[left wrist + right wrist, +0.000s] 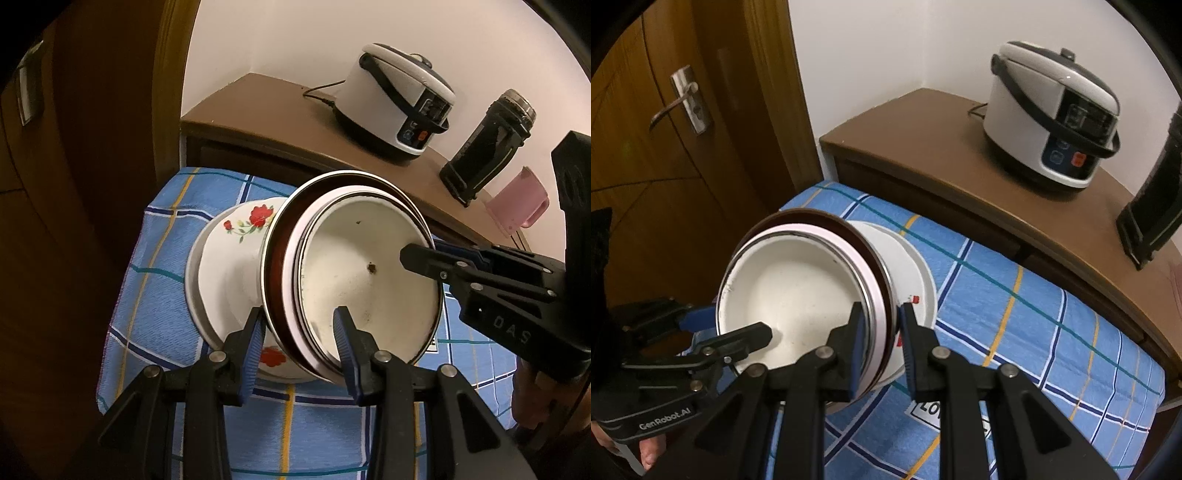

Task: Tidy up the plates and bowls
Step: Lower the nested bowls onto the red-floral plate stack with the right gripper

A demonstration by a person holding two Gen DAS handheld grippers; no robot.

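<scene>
At the left, the wooden door [665, 177] with its metal handle [683, 101] stood close beside the table covered by a blue checked cloth [155, 295]. On this cloth lay a white dish [201, 291], and a white enamel bowl with red flowers [243, 243] sat upon it. A nested stack of bowls [369, 273] was held tilted over the flowered bowl, with its open mouth toward the cameras. The stack had a dark brown outer bowl [280, 258], a pale pink one [291, 295] inside it, and a white enamel bowl innermost. The left gripper [301, 347] was clenched on the stack's lower rim, one pad inside and one outside. The right gripper [884, 343] was also clamped on the rim at the other side, and its jaws stood almost closed. In my judgement the main danger was slipping, because the smooth nested bowls could slide out of each other at this tilt. If one hand moved faster than the other, the rim could twist out of a grip. The stack could also knock the flowered bowl and push it toward the table's edge near the door. To the right, the rice cooker [1060, 122] on the brown cabinet [923, 147] stood well apart.
</scene>
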